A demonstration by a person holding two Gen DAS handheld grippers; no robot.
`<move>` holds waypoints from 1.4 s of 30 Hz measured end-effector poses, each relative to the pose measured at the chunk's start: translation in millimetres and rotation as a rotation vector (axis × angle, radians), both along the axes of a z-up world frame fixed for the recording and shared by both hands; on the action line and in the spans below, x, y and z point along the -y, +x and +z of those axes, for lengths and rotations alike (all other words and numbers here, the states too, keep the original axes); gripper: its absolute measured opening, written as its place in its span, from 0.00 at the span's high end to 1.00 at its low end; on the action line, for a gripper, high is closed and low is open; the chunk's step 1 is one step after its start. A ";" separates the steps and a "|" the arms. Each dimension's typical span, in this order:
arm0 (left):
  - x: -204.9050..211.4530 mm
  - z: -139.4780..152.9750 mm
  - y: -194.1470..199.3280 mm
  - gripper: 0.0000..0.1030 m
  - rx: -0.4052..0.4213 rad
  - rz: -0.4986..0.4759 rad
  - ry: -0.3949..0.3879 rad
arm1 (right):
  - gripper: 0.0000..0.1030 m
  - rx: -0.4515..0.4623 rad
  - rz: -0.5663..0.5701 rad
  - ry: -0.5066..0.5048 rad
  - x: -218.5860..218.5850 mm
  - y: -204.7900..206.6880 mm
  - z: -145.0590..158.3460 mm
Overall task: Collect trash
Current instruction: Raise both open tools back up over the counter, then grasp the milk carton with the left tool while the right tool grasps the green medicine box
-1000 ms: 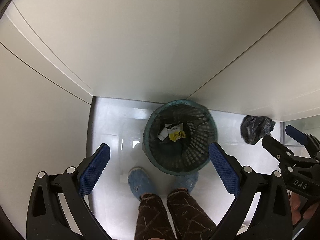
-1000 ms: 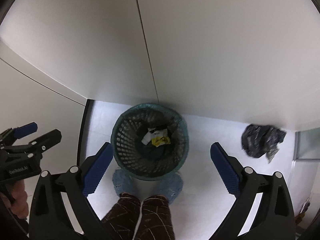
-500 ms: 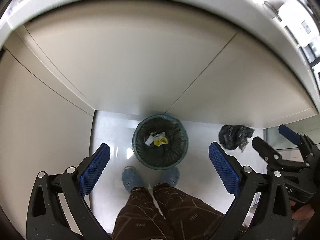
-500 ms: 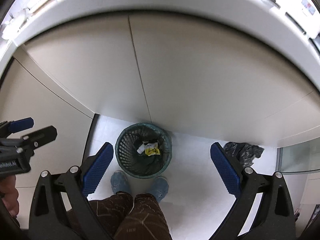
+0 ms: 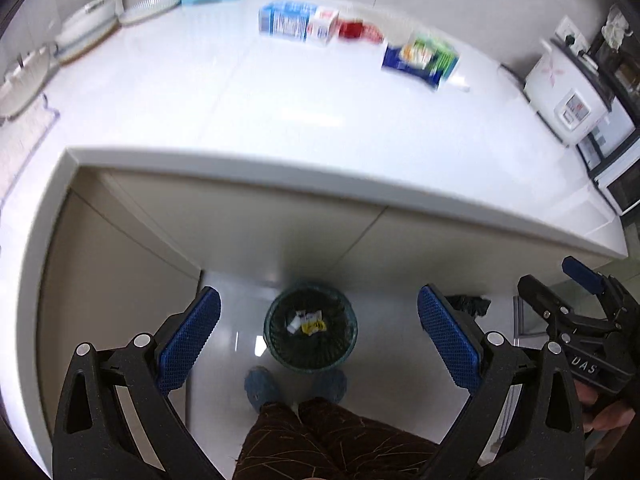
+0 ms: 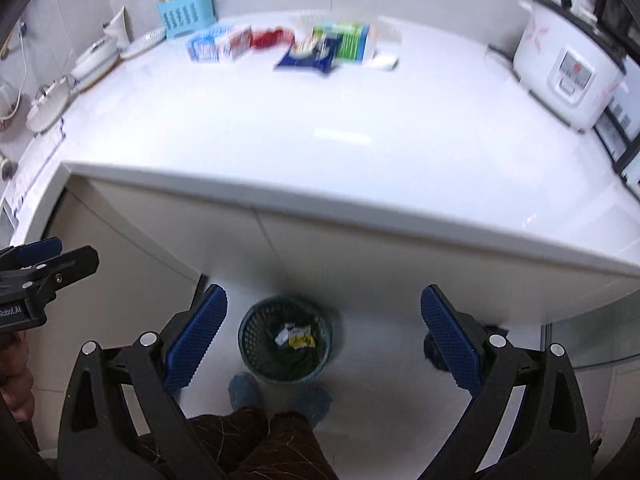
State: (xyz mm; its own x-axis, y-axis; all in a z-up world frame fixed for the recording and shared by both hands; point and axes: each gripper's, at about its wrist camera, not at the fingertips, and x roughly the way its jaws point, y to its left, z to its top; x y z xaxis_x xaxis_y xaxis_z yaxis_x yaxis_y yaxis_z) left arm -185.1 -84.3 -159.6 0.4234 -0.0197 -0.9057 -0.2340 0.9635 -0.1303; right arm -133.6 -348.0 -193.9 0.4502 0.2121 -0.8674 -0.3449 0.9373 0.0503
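A dark mesh trash bin point(image 5: 310, 334) stands on the floor below the counter, with white and yellow scraps inside; it also shows in the right wrist view point(image 6: 285, 344). On the white counter point(image 5: 280, 120) at the back lie a blue carton point(image 5: 282, 20), a white box point(image 5: 323, 29), a red packet point(image 5: 354, 30) and a blue-green bag point(image 5: 426, 58). The same packages lie at the back in the right wrist view point(image 6: 308, 46). My left gripper point(image 5: 318, 344) and right gripper point(image 6: 324, 344) are both open and empty, high above the bin.
A white rice cooker point(image 6: 568, 76) stands at the counter's right. A light blue utensil holder point(image 6: 185, 16) and dishes point(image 5: 86, 26) stand at the back left. A crumpled black bag point(image 5: 468, 304) lies on the floor right of the bin. The person's legs and blue slippers point(image 5: 262, 386) stand before the bin.
Both grippers have risen and tilted up from close above the bin; the counter top and its packages have come into view. Both stay open.
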 end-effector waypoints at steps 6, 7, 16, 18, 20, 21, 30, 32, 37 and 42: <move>1.4 40.7 15.3 0.06 0.053 0.010 0.034 | 0.09 0.038 -0.027 0.020 6.4 25.6 36.6; 0.6 47.5 19.1 0.06 0.060 0.011 0.035 | 0.09 0.042 -0.032 0.025 6.2 28.6 42.0; -12.8 82.0 64.8 0.06 0.090 -0.002 0.043 | 0.09 0.079 -0.068 0.038 -1.1 70.7 80.9; -18.8 84.7 77.9 0.06 0.093 -0.008 0.039 | 0.09 0.080 -0.079 0.038 -5.9 81.9 85.7; -27.1 85.8 95.1 0.06 0.094 -0.019 0.040 | 0.09 0.081 -0.092 0.038 -12.3 94.3 88.8; -31.4 86.3 103.4 0.06 0.096 -0.025 0.040 | 0.09 0.083 -0.098 0.037 -15.0 99.3 89.8; -76.9 83.0 199.0 0.06 0.101 -0.102 0.037 | 0.09 0.066 -0.174 -0.001 -60.1 167.8 93.8; -84.8 78.6 219.8 0.06 0.094 -0.121 0.035 | 0.09 0.067 -0.191 -0.018 -69.1 183.6 94.0; -98.7 63.8 266.9 0.06 0.070 -0.155 0.021 | 0.09 0.024 -0.228 -0.024 -85.9 222.4 86.4; -107.7 46.2 302.4 0.06 0.033 -0.173 0.021 | 0.09 -0.034 -0.256 -0.038 -97.1 261.0 72.1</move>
State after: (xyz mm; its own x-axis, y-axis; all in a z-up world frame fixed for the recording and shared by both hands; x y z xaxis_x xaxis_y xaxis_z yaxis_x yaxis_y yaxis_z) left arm 117.3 23.4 -113.3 0.4447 -0.0760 -0.8924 -0.0601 0.9916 -0.1144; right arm 127.4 -250.9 -121.8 0.4555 0.0617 -0.8881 -0.0946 0.9953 0.0206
